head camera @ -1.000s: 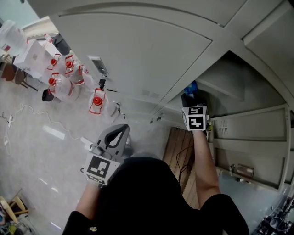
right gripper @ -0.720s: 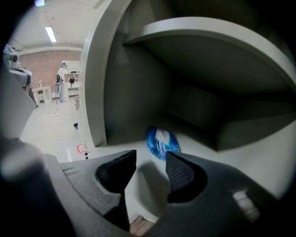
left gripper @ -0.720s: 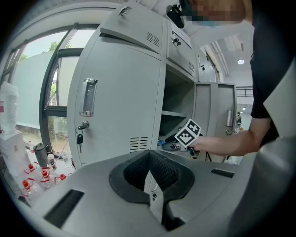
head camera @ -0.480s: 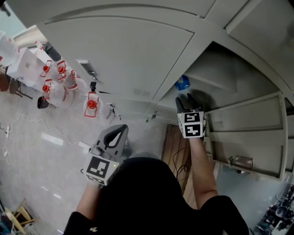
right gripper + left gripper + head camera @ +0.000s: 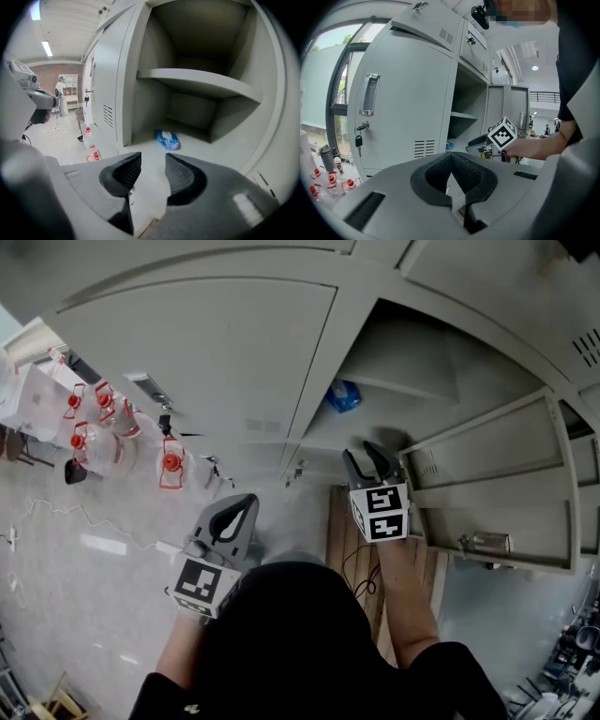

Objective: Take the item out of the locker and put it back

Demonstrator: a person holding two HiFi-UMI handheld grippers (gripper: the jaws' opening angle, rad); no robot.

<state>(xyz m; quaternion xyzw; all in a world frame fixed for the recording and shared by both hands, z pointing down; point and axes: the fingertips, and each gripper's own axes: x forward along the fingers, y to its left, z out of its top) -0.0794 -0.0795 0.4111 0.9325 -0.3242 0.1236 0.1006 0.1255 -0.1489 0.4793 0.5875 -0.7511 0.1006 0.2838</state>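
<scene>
A small blue packet (image 5: 343,396) lies on the floor of the open locker (image 5: 424,351), under its shelf (image 5: 201,85); the right gripper view also shows the packet (image 5: 168,139), alone and untouched. My right gripper (image 5: 361,451) is outside the locker mouth, well back from the packet. Its jaws are closing, a gap still stands between the pads, and nothing is between them (image 5: 153,157). My left gripper (image 5: 246,501) hangs low at the left, away from the locker. It is shut, pads touching (image 5: 451,155), and it holds nothing.
The locker's door (image 5: 497,491) stands swung open to the right. A closed locker door (image 5: 216,343) with a key in its lock (image 5: 357,139) is to the left. Water bottles with red handles (image 5: 103,427) stand on the floor. A wooden board (image 5: 352,540) lies below the locker.
My right gripper has drawn back out of the locker, leaving the blue packet lying on the locker floor. The left gripper has stayed in place.
</scene>
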